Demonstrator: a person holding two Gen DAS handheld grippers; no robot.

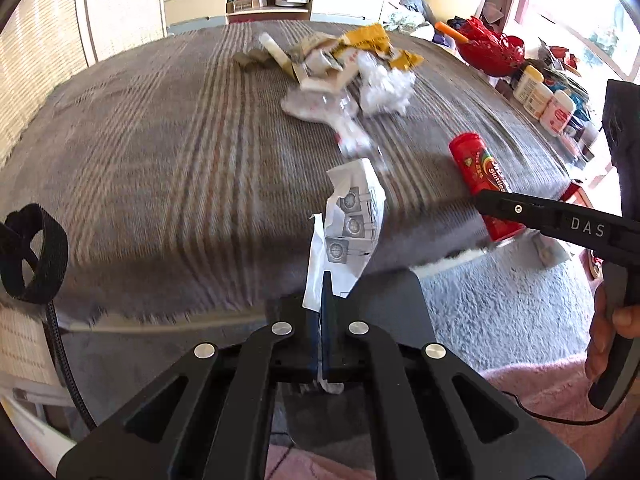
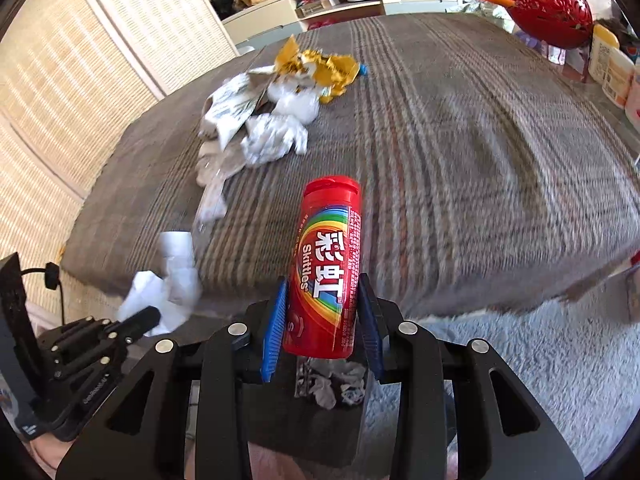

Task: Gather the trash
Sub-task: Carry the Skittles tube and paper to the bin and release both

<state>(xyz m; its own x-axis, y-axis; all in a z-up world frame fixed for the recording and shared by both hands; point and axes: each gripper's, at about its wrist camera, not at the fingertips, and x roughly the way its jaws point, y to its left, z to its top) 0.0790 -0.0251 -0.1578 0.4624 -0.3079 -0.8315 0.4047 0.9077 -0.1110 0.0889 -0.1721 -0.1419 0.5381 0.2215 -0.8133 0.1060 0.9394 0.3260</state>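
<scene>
My left gripper (image 1: 321, 292) is shut on a crumpled white paper wrapper (image 1: 352, 220) and holds it above the near edge of the striped grey bed (image 1: 160, 152). The wrapper also shows in the right wrist view (image 2: 168, 292). My right gripper (image 2: 324, 304) is shut on a red Skittles tube (image 2: 326, 264), held upright over the bed's near edge; the tube also shows in the left wrist view (image 1: 480, 176). A pile of trash (image 1: 348, 72) lies on the far part of the bed: yellow wrappers, white crumpled plastic, cardboard pieces. It also shows in the right wrist view (image 2: 276, 104).
A dark bin with crumpled trash inside (image 2: 332, 384) stands below my right gripper on the pale shaggy rug (image 2: 520, 352). A red basket (image 2: 552, 12) and white bottles (image 1: 536, 96) stand at the right of the bed. A woven screen (image 2: 60, 80) is at the left.
</scene>
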